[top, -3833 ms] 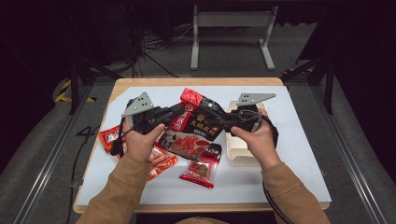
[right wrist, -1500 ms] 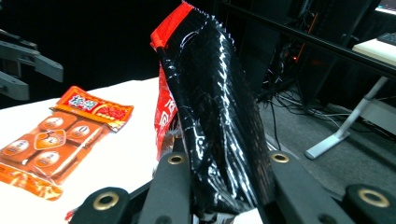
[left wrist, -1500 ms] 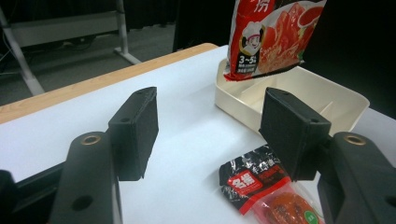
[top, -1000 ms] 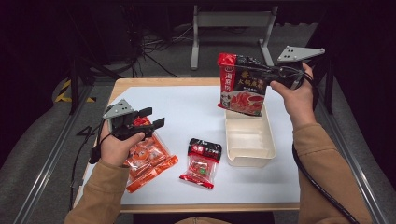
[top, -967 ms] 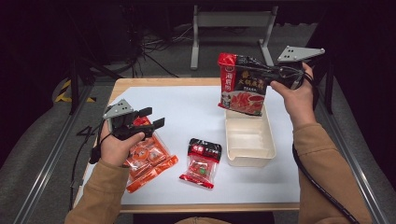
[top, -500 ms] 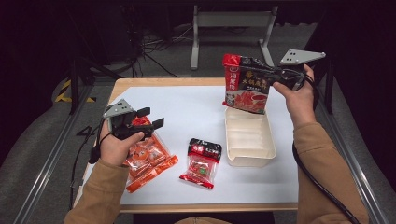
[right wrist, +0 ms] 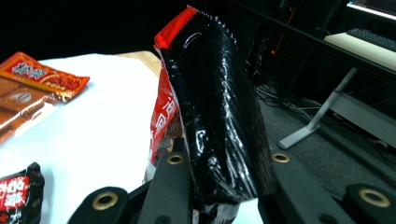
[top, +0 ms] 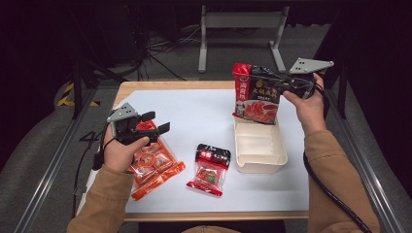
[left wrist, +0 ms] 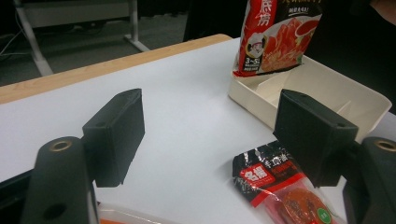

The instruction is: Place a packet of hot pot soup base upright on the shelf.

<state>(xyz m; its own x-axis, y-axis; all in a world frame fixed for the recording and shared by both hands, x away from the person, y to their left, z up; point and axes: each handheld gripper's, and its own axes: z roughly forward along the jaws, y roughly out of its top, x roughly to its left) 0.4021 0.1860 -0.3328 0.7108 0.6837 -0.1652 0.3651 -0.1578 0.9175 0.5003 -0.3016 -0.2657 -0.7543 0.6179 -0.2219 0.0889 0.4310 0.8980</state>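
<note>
Hotpot seasoning bag (top: 256,93), red and black, hangs upright over the far end of the cream divided tray (top: 259,148), clamped in the right hand-held gripper (top: 285,86). The left hand-held gripper (top: 154,123), jaws spread wide and empty, hovers over orange packets (top: 153,164) on the counter (top: 199,114).

Open mat (top: 194,116) — pouch (top: 210,162) mid-table

Large red-and-black pouch (top: 256,93): lifted from the surface centre, where both grippers met on it, to 1 o'clock; now lower, bottom edge at the cream tray (top: 260,154)'s far end. Left gripper (top: 149,129): withdrawn to 9 o'clock over the orange packets (top: 156,166).
</note>
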